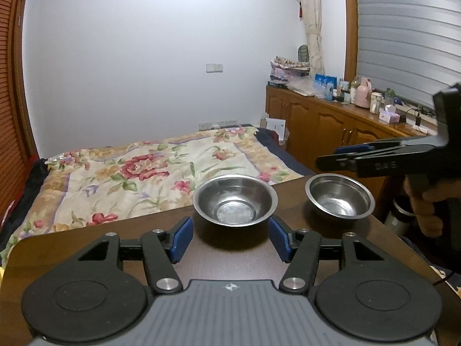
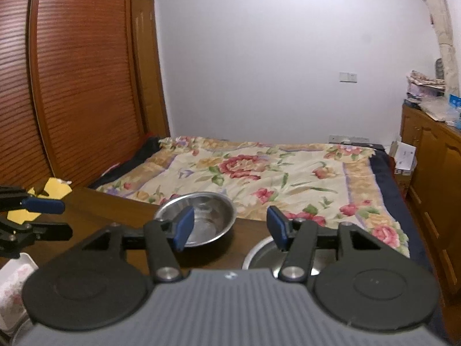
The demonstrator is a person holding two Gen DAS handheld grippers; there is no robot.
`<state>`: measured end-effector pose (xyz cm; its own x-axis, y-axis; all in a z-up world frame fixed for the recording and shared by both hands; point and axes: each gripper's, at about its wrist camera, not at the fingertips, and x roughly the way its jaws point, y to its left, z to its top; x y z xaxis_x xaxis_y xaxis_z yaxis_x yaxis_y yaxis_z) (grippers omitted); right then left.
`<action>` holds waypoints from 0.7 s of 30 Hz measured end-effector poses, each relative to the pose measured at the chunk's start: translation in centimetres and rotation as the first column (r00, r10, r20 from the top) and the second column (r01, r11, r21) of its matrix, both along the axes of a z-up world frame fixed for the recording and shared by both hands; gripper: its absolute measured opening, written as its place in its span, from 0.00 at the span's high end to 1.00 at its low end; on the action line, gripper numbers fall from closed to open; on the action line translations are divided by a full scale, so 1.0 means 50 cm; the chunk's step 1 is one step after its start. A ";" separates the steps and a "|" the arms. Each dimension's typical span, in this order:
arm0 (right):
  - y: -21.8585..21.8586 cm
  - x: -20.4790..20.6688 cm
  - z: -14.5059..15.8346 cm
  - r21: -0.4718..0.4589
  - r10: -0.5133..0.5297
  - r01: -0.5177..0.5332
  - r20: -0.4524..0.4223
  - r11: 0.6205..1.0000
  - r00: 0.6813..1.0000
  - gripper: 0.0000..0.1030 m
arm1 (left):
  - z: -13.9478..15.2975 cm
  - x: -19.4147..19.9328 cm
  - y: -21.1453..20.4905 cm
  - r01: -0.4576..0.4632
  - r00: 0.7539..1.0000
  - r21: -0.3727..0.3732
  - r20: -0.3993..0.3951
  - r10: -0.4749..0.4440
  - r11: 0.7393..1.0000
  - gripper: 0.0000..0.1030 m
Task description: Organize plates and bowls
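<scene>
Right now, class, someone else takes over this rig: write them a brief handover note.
Left gripper: open, empty, just short of the left bowl.
Right gripper: open, empty, above the right bowl.
Both steel bowls sit upright, apart, at the far edge of the brown table.
Done: nothing stacked.
Left: nest one bowl in the other. No plates in view.

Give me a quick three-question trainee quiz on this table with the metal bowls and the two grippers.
1. How many metal bowls stand on the table?
2. True or false: the left gripper grips a bowl.
3. The bowls are: A stacked, B side by side and apart, C upside down.

Key:
1. Two: the left bowl and the right bowl.
2. False; its jaws are open and hold nothing, as do those of the right gripper.
3. B.
</scene>
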<state>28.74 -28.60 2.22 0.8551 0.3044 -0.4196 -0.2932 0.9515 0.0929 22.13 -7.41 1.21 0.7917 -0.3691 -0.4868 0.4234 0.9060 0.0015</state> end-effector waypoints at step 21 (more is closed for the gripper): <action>0.080 0.178 -0.071 -0.080 0.039 -0.065 -0.297 0.995 0.954 0.52 | -0.075 0.203 -0.033 -0.094 0.986 -0.021 -0.143 0.090 0.995 0.46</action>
